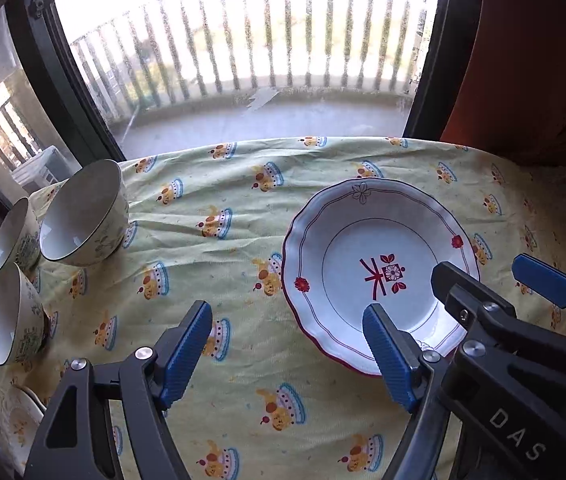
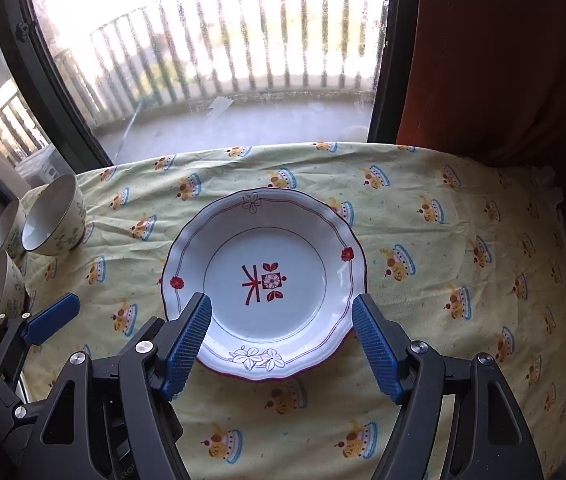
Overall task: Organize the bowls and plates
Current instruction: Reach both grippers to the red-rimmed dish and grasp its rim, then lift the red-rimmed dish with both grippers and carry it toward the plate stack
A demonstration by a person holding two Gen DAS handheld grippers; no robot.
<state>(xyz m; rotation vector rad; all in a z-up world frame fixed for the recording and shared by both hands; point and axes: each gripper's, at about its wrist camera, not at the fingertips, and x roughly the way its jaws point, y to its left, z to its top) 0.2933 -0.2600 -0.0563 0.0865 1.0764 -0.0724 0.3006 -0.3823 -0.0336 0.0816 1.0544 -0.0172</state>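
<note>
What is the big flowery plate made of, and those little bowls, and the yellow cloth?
The plate looks like glazed ceramic, possibly melamine: smooth white with a soft shine and printed red flowers. The bowls look like glazed porcelain: glossy white insides, thin dark rims. The cloth looks like soft woven cotton, matte and wrinkled, with printed cartoon pictures.

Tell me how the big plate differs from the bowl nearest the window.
The plate is wide and shallow; the bowl is narrow and deep. The plate has a wavy rim with red lines and red flowers; the bowl has a smooth dark-edged rim and leafy sprigs outside. The plate sits alone mid-table; the bowl stands grouped with two others. Both are empty, white inside, upright on the tablecloth.
</note>
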